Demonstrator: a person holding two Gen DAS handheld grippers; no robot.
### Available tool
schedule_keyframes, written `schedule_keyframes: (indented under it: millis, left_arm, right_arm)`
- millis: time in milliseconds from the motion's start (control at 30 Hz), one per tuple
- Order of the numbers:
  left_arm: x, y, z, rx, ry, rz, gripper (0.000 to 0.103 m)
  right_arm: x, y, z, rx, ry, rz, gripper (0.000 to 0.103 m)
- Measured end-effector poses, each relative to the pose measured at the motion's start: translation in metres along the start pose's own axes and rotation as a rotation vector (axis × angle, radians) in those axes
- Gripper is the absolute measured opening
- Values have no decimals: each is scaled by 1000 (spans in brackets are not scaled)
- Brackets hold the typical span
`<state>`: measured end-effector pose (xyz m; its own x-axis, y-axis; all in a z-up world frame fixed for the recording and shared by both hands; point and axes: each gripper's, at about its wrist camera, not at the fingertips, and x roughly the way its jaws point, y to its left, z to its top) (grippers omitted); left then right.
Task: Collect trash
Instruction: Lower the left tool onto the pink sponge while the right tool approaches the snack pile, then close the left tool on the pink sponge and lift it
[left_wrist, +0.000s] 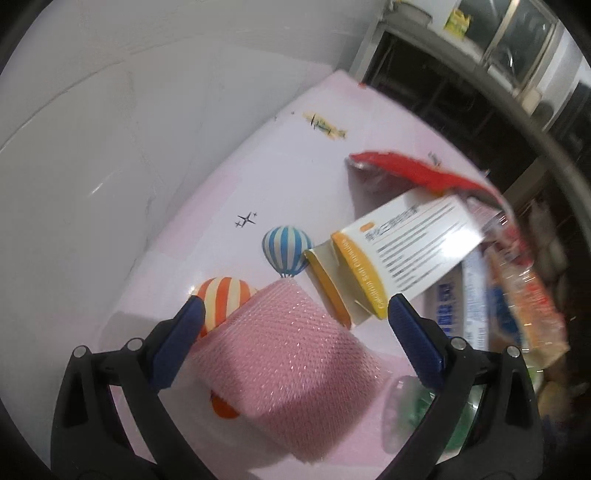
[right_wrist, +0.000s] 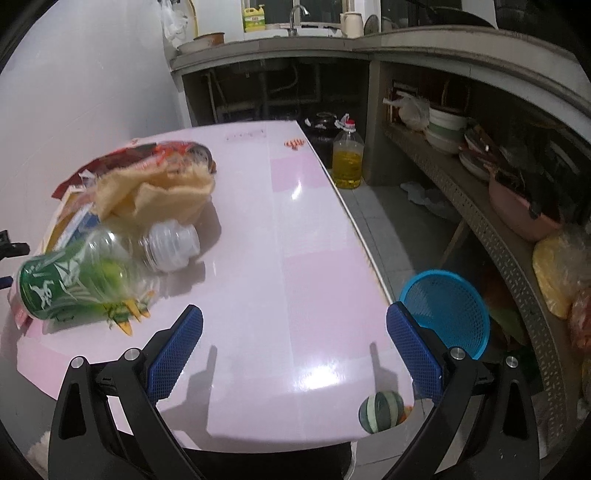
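The trash sits in a heap on the far left side of the pink table (right_wrist: 258, 229). A see-through bottle with a green label (right_wrist: 85, 273) lies on its side at the near end of the heap. Behind it is a crumpled yellow wrapper (right_wrist: 159, 192).

The left view shows more of the heap: a white and yellow box (left_wrist: 399, 254) leaning on other packets, a red wrapper (left_wrist: 413, 170) farther back, and a pink foam net (left_wrist: 288, 354) lying nearest.

The left gripper (left_wrist: 295, 317) is spread wide with the pink net between its fingers, not squeezed yet. It looks ready to pinch that soft piece first.

The right gripper (right_wrist: 295, 325) is also spread wide and holds nothing. It hangs over a bare part of the table. To its right, on the floor, is a blue basket (right_wrist: 447, 310), likely where the trash goes.
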<state>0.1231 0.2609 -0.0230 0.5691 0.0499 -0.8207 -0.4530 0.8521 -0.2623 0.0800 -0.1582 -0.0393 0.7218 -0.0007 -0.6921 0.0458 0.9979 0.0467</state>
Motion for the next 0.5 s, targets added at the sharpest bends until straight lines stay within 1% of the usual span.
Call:
schedule_keyframes:
  millis: [100,200,233,267,367,467,500]
  left_arm:
    - [-2,14,-3,-88,60,-32,96]
    - [6,23,-9,-217,133,-29,96]
    - [10,23,-12,-244,156,-30,96]
    - [13,23,-13,-270,163,-23,96]
    - [15,16,-12,-289,128,21,96]
    - [22,5,-10,-279,124,89,96]
    - [23,2,-8,-273,121,101,96]
  right_arm:
    - [-7,5,10,-1,-12,3,97]
    - [-13,10,19,-3,-26,4,97]
    - [-15,11,24,-4,-29,3,97]
    - [-18,12,28,-5,-33,2,97]
    - [-25,13,39,-13,-48,-6,97]
    - [-29,10,49,-21,-61,-26,97]
    - [-30,9,52,-21,-62,-32,97]
